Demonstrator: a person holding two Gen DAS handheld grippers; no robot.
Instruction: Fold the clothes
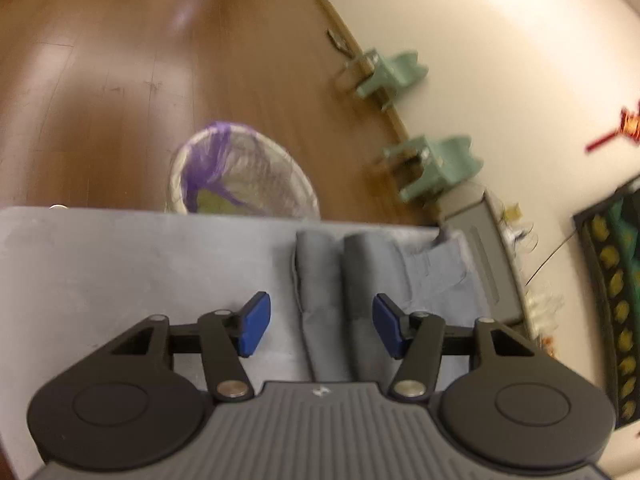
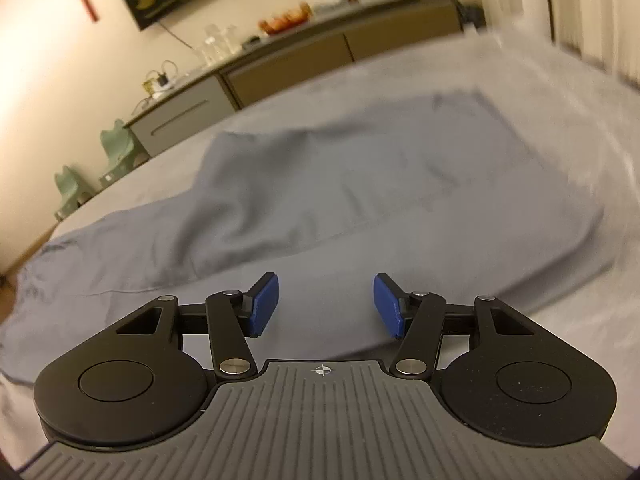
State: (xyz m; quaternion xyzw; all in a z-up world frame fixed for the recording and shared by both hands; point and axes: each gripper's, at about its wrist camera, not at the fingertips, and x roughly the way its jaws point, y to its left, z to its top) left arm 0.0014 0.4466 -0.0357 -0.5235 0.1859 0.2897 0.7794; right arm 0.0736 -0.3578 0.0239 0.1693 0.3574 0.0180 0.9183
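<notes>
A grey garment [image 2: 320,200] lies spread on a grey-covered table [image 2: 580,92], with a narrower part trailing to the left. My right gripper [image 2: 326,306] is open and empty, hovering over the garment's near edge. In the left wrist view the same grey cloth [image 1: 340,280] lies in two long folded strips near the table's far edge. My left gripper [image 1: 320,326] is open and empty, its blue pads [image 1: 256,324] on either side of the strips, just above them.
A white basket with a purple liner [image 1: 240,176] stands on the wooden floor beyond the table [image 1: 120,264]. Two green stools [image 1: 436,168] stand by the wall. A long low cabinet [image 2: 280,68] with bottles and clutter runs along the wall.
</notes>
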